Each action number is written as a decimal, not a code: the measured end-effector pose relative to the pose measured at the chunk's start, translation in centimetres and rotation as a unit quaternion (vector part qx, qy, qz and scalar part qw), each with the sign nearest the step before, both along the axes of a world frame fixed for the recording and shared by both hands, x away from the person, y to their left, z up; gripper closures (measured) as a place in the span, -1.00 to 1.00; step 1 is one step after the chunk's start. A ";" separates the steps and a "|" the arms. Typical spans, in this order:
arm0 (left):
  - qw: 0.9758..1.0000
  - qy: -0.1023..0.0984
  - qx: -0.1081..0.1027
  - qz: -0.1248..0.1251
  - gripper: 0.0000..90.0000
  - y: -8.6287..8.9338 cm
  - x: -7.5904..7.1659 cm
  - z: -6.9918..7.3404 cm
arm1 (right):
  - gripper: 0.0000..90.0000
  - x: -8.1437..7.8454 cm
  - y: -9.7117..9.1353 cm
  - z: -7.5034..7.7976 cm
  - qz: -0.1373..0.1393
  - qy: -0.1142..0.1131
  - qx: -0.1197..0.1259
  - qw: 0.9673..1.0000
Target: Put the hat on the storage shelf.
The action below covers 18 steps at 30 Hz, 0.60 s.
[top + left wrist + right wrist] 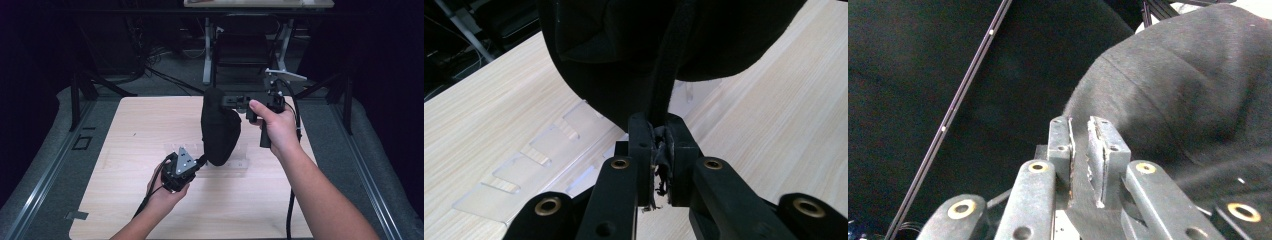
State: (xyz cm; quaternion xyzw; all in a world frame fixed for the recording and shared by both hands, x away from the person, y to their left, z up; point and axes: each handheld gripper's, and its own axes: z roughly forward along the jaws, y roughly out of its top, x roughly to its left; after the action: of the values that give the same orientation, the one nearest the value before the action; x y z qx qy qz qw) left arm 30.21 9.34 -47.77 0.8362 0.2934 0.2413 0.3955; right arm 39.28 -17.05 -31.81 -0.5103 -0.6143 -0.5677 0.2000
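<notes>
Fabric strap of a black cap [220,131] sits pinched in my left gripper [659,150], low over a clear slotted plastic rack [524,167] on pale wooden table [140,130]; farther off, my right gripper [1080,145] grips its soft crown.

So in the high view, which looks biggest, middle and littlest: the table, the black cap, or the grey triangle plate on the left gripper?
1. Table: biggest by far.
2. Black cap: middle, though it hangs above the table, nearer the camera, so it may look a bit bigger than it is.
3. Grey triangle plate: littlest.
</notes>
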 end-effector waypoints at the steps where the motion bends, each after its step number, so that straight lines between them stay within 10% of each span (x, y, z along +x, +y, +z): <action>1: 1.000 -0.001 0.001 0.000 0.88 0.1 0.0 0.0 | 0.77 0.0 0.0 0.0 0.000 -0.001 -0.002 1.000; 18: 0.999 0.033 -0.005 0.027 0.86 2.5 0.4 -2.6 | 0.76 -0.5 -1.3 -0.1 -0.014 -0.008 -0.024 1.000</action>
State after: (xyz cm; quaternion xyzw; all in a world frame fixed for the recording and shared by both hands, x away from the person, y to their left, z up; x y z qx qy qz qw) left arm 30.65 11.87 -50.41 0.8333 0.3304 0.2227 0.3831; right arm 38.82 -18.35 -31.88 -0.5193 -0.6215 -0.5598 0.1750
